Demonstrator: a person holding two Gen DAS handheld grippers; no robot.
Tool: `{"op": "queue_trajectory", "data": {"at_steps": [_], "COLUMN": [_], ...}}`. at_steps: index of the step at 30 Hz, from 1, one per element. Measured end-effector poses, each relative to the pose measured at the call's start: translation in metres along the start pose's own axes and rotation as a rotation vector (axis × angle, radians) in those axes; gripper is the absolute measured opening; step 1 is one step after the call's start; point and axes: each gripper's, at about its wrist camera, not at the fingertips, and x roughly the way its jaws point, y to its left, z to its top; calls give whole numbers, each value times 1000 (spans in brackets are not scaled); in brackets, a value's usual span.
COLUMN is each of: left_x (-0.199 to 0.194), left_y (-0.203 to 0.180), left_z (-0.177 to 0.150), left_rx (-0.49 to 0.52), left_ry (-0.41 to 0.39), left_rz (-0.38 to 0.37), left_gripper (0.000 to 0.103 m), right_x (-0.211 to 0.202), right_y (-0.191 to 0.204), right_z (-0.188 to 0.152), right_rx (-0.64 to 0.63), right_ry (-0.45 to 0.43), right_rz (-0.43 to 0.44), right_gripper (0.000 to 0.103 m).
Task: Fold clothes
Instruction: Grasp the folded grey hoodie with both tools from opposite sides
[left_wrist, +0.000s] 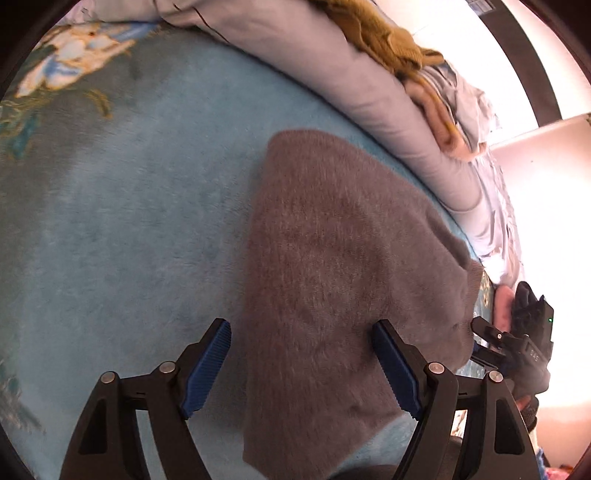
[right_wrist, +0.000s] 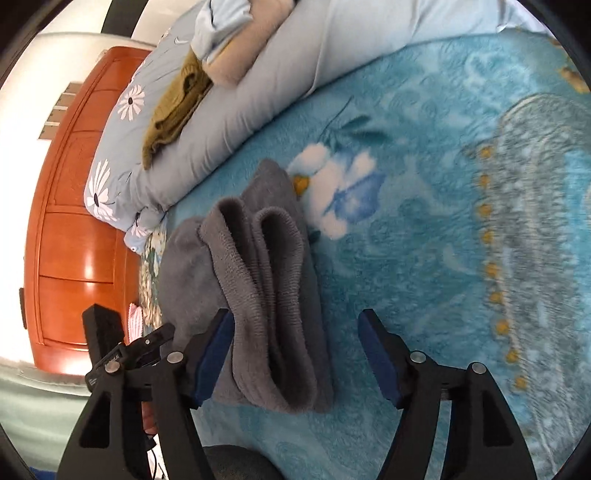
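Turquoise flowered blanket (left_wrist: 129, 206) covers the bed. Left wrist view: the left tool (left_wrist: 301, 365) stands wide, holding nothing, the folded grey sweater (left_wrist: 332, 258) lying ahead and between its fingers. Right wrist view: the right tool (right_wrist: 297, 360) gapes wide, the sweater's ribbed cuffs (right_wrist: 266, 266) just ahead, its left pad (right_wrist: 212, 363) beside the knit.

The bed (right_wrist: 424, 155) is covered by a plush turquoise blanket (left_wrist: 122, 229) printed with white and blue flowers. A folded grey sweater (left_wrist: 332, 266) lies flat on the blanket near the bed's edge, its ribbed cuffs (right_wrist: 266, 236) doubled over on top. Along the far side of the bed lies a rolled pale blue duvet (right_wrist: 229, 107) with a daisy print, touching the blanket, and an olive-brown garment (right_wrist: 173, 110) rests on the duvet.
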Motion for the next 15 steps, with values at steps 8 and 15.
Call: {"op": "queue_trajectory", "data": {"at_steps": [8, 15], "left_x": [13, 13], "left_y": [-1, -2], "left_z": [-4, -6], "left_rx": [64, 101], "left_ry": [24, 18], "left_rz": [-95, -120], "left_gripper": [103, 103], "right_x": [18, 21], "right_y": [1, -2], "right_z": [4, 5], "right_rx": [-39, -55], "right_ry": [-12, -18], "right_rz": [55, 104], "right_gripper": [71, 71]}}
